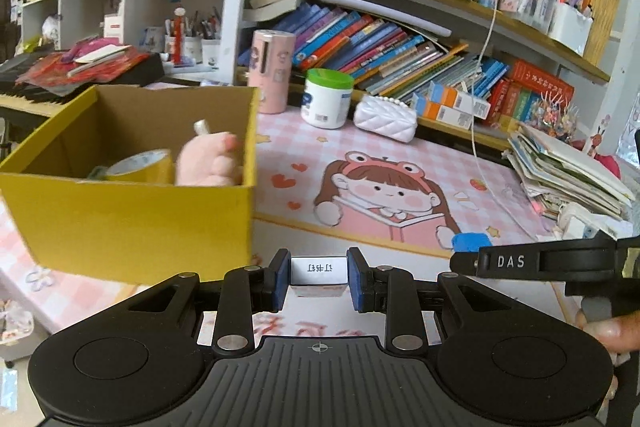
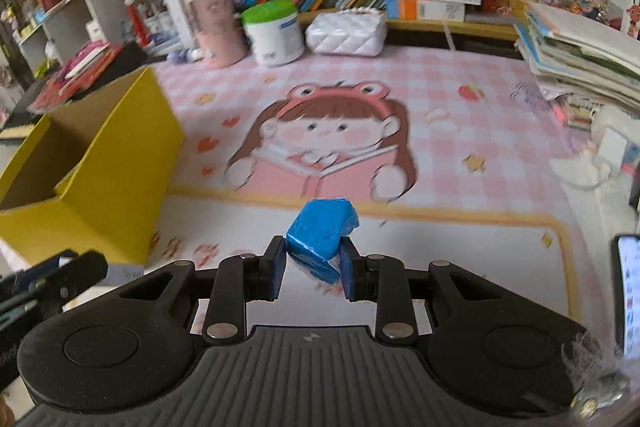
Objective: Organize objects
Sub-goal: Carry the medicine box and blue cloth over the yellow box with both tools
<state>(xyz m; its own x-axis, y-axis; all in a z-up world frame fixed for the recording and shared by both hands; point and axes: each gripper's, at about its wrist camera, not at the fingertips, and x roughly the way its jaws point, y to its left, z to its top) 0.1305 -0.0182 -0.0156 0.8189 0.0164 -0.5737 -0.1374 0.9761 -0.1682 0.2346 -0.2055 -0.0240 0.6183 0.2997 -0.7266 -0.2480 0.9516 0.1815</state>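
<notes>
Left gripper (image 1: 319, 279) clenched on small white box with printed label (image 1: 318, 271). Right gripper (image 2: 313, 267) clamped on crumpled blue foil-wrapped block (image 2: 320, 235). Open yellow cardboard box (image 1: 132, 223) sits on pink cartoon desk mat (image 1: 400, 163), left of both.

My left matte black plastic two-finger gripper (image 1: 319, 279) has blue rubber pads (image 1: 282, 279), silver pivot screws and a ribbed base with a small crosshair mark. My right black gripper (image 2: 312, 269) matches it (white "DAS" lettering shows on its side).
</notes>
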